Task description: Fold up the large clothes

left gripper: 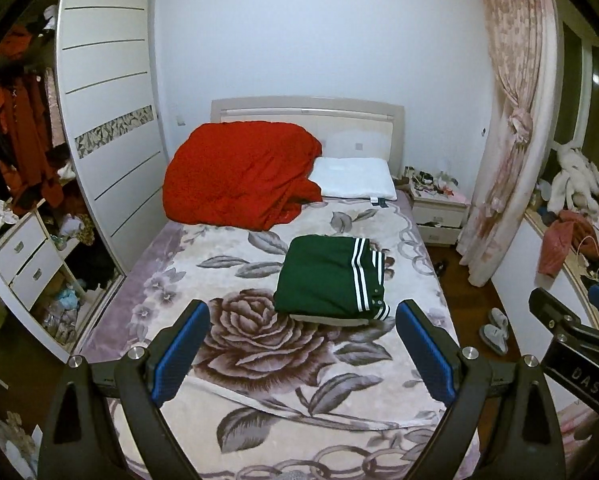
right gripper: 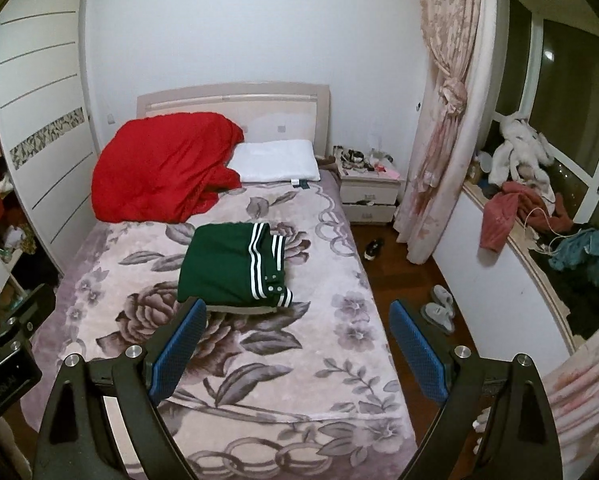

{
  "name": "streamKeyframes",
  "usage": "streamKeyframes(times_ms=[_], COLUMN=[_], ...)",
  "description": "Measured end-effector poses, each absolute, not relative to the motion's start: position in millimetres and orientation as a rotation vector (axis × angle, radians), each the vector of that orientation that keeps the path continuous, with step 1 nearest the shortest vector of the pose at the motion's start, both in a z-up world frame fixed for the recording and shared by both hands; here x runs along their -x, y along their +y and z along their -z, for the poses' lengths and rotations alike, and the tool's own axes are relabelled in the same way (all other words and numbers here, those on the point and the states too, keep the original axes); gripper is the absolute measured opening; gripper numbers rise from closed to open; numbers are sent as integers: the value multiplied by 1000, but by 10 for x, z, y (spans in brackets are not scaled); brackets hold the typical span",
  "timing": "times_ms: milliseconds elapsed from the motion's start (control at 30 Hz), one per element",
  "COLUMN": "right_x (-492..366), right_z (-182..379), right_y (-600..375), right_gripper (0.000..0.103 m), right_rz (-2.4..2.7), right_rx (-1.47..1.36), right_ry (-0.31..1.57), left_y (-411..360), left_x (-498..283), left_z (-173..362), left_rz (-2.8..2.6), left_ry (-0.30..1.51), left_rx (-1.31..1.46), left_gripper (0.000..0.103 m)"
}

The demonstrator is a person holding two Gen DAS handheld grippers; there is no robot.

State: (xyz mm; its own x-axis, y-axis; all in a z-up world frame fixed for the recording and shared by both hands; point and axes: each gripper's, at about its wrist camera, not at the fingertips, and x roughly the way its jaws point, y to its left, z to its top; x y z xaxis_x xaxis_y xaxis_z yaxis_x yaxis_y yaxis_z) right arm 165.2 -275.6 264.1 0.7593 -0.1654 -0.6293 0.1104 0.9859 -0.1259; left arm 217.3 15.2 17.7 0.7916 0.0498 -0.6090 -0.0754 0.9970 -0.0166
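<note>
Left wrist view: the left gripper (left gripper: 302, 322) is held above the foot of the bed (left gripper: 259, 360), looking along it toward the headboard, its blue-padded fingers (left gripper: 179, 356) spread wide apart with nothing between them. The green garment (left gripper: 327, 276), folded into a neat rectangle with white stripes along its right edge, lies on the floral blanket ahead of the fingers, well apart from both tips and nearer the right one. Beyond it sit a heaped red quilt (left gripper: 239, 172) and a white pillow (left gripper: 355, 178). Part of the right gripper (left gripper: 571, 336) shows at the right edge.

Right wrist view: the right gripper (right gripper: 297, 320) is held over the bed's right edge, fingers (right gripper: 417, 344) likewise wide apart and empty. The green garment (right gripper: 227, 268) lies just beyond the left fingertip, not touching it. Grey slippers (right gripper: 439, 308) lie on the wooden floor near the right finger. A nightstand (right gripper: 369, 196) stands beside the headboard.
</note>
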Motion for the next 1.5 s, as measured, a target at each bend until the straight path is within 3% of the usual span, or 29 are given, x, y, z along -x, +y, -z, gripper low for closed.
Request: streamKeyframes(times_ms=[333, 1500], right_x=[-1395, -1186], right_z=[-2831, -2999], right_y=[-2710, -2714], right_gripper=[101, 102], right_rz=[120, 88], right_rx=[94, 92], right_ry=[652, 621], left_y=[145, 211], left_x=[-1961, -1702], left_z=[-231, -366], left_rz=[-92, -92], left_ry=[616, 559], left_rx=[24, 18], left_gripper=[95, 98])
